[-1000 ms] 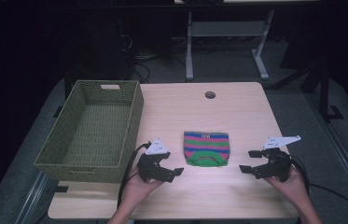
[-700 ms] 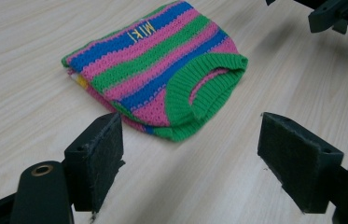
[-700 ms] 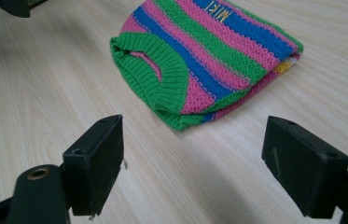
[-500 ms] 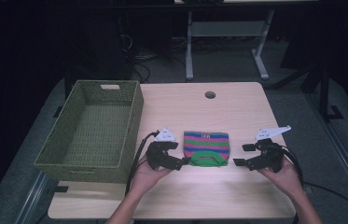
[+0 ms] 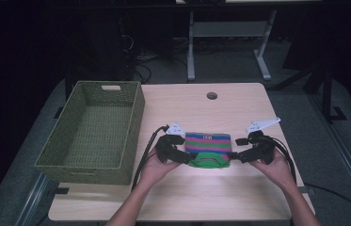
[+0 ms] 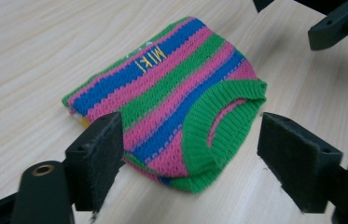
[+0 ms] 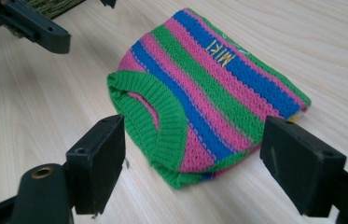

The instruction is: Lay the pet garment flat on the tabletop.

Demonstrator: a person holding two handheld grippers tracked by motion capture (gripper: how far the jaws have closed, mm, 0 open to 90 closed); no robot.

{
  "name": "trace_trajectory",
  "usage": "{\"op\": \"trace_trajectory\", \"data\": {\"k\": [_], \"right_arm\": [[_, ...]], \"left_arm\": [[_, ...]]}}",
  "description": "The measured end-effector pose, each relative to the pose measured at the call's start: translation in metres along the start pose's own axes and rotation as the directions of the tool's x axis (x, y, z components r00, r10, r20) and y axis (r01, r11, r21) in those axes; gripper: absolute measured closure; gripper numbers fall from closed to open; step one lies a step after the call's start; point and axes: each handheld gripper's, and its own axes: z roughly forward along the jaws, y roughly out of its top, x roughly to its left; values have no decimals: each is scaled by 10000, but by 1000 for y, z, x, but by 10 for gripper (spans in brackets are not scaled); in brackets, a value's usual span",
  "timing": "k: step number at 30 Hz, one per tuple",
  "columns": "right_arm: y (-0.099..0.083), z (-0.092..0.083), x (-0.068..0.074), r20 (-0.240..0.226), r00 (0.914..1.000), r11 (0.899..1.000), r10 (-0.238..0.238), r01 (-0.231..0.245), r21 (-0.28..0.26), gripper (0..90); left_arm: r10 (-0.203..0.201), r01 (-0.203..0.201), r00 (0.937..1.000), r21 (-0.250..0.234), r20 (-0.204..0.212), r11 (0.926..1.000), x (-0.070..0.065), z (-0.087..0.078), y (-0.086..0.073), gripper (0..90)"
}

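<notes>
Striped knit garment [image 5: 208, 149] flat on wooden table [image 5: 239, 108], folded, green ribbed collar on near edge, yellow "MIKI" lettering on blue stripe.

Left gripper [image 5: 184, 160] at garment's left near corner, jaws spread wide; in left gripper view [image 6: 190, 154] corner lies between pads, not pinched.

Right gripper [image 5: 234, 156] at garment's right near corner, jaws likewise released; in right gripper view [image 7: 192, 154] fabric lies between pads, unclamped.

Garment [image 6: 171, 100] between both grippers. Green woven basket [image 5: 95, 132] beyond left gripper, well apart from garment.
</notes>
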Motion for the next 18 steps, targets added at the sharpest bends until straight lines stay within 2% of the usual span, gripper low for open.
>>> {"op": "trace_trajectory", "data": {"k": [2,7,8,9,10,11,12,13,14,17,18], "right_arm": [[1,2,0,19,10000,10000,-3,3,36,219],[5,14,-2,123,9999,9994,-10,6,335,252],[6,16,-3,99,10000,9993,8,-12,380,280],[8,20,-3,59,10000,9989,-54,51,465,331],[8,20,-3,59,10000,9989,-54,51,465,331],[10,24,-3,50,10000,9981,-67,64,606,408],[10,24,-3,50,10000,9981,-67,64,606,408],[10,26,-3,46,10000,9980,-53,50,632,437],[11,30,-4,80,10000,9967,22,-29,806,492],[10,35,-8,130,9999,9951,84,-97,983,578],[10,35,-8,130,9999,9951,84,-97,983,578]], "left_arm": [[-17,17,10000,-58,-38,10000,0,2,0,230],[170,-167,9998,213,-140,9996,3,13,0,304],[118,-116,9999,209,-89,9997,4,15,0,304],[-93,90,9998,161,156,9998,6,20,-1,380],[-93,90,9998,161,156,9998,6,20,-1,409],[-82,77,9998,299,161,9995,7,25,-1,434],[-82,77,9998,299,161,9995,7,25,-1,451],[30,-38,9999,610,134,9981,8,28,0,451],[-42,24,9998,870,197,9962,10,32,1,481],[-46,30,9998,832,191,9965,11,34,3,539],[5,-24,9998,897,206,9960,12,35,5,539]]}}
